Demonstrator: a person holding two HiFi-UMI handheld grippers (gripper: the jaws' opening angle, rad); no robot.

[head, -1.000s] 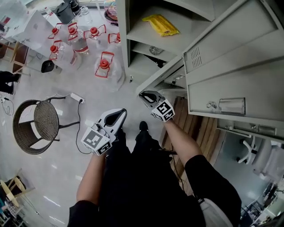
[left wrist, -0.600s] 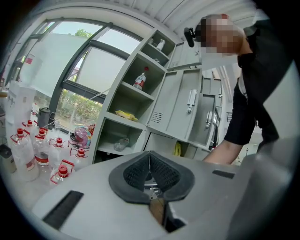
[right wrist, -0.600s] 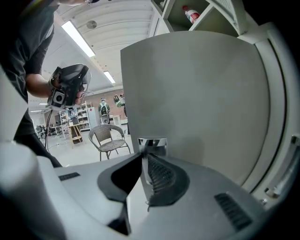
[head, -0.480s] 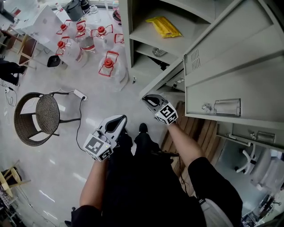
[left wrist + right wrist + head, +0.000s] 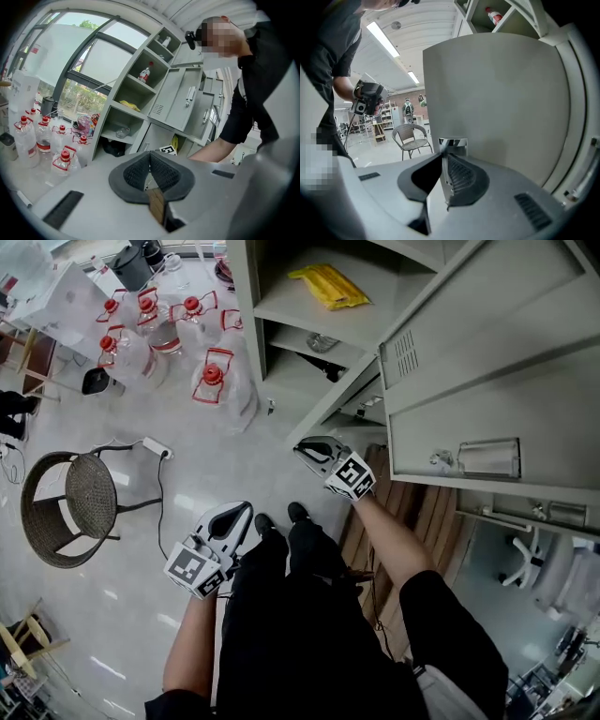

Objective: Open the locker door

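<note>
On locker shelf (image 5: 291, 304), yellow packet (image 5: 328, 285), right claw (image 5: 307, 448) gripping locker door (image 5: 497, 93)

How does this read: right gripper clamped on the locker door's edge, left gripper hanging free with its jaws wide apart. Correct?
One thing is wrong: the left gripper does hang free, but its jaws are together with nothing between them, as the left gripper view shows. The rest stands: the right gripper is clamped on the edge of the locker door.
</note>
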